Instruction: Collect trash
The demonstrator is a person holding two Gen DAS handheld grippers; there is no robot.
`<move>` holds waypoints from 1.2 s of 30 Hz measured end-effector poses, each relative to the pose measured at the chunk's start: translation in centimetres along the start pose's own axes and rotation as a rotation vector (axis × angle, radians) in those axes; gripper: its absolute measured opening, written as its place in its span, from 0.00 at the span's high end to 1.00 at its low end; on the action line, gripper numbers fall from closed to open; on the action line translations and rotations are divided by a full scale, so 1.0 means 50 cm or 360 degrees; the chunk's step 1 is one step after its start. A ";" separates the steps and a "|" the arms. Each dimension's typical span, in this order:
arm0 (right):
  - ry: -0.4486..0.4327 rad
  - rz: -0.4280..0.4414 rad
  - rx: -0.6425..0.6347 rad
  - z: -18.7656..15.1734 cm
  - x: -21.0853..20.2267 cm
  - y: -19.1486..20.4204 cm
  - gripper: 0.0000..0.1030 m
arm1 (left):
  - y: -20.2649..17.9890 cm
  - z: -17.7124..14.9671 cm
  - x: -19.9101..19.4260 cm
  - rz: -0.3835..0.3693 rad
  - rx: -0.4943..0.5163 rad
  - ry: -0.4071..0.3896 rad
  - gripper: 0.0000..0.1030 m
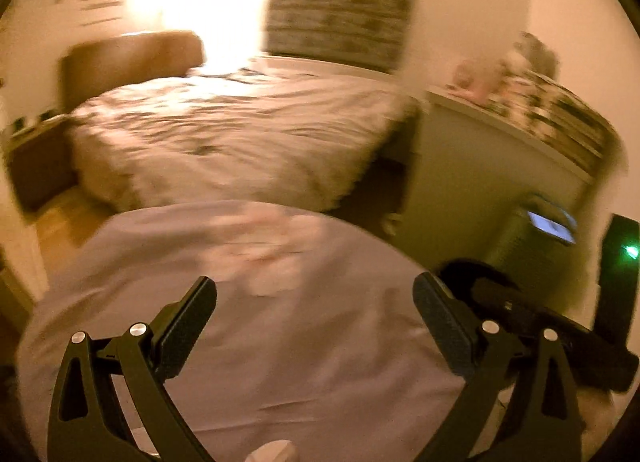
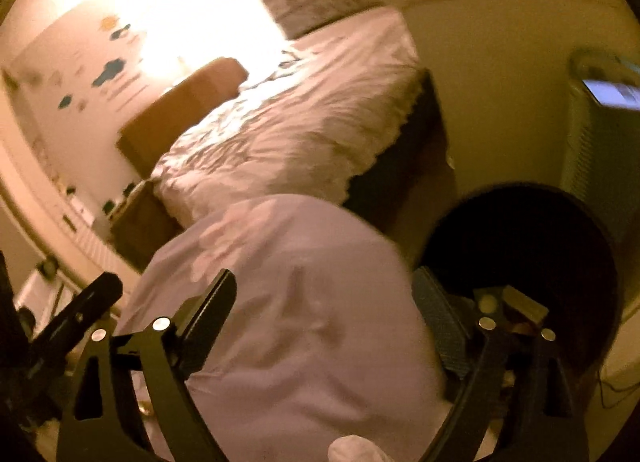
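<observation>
Both claws wide apart, empty: left claw (image 1: 316, 314), right claw (image 2: 324, 310). Pale scraps (image 1: 264, 258), prob. trash, lay on sheet just ahead of left claw. Dark bin (image 2: 520, 246) right of right claw. Nothing held; collection unfinished, judging by this.

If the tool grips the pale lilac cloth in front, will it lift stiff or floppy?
Probably floppy: the lilac cloth shows soft folds and creases, so it should sag and drape. It looks thin, so likely light. The open left tool may pinch only one layer; the blur hides what lies underneath.

The lilac cloth (image 1: 248, 322) and bed (image 1: 224, 134) behind are being viewed downward, closely, from both wrists.
</observation>
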State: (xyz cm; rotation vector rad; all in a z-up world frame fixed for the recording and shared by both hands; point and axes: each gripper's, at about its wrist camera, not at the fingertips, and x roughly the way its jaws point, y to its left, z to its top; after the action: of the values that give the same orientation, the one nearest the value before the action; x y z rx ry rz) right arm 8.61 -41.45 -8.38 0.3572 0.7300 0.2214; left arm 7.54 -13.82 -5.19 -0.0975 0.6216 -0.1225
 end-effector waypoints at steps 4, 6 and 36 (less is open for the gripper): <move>-0.0045 -0.0057 -0.0168 -0.030 0.028 0.093 0.05 | 0.075 -0.014 -0.030 0.0124 -0.0076 -0.0048 0.05; -0.0058 -0.0082 -0.0233 -0.047 0.042 0.126 0.05 | 0.097 -0.021 -0.043 0.0166 -0.0080 -0.0065 0.05; -0.0346 -0.0253 -0.0484 -0.139 0.069 0.216 0.05 | 0.164 -0.079 -0.069 0.0203 -0.0156 -0.0061 0.05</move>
State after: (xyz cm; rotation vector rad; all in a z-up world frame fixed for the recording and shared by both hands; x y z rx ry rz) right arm 5.59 -28.76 -11.03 0.0314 0.4976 0.1375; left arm 3.16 -5.44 -7.46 -0.1541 0.5941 0.0330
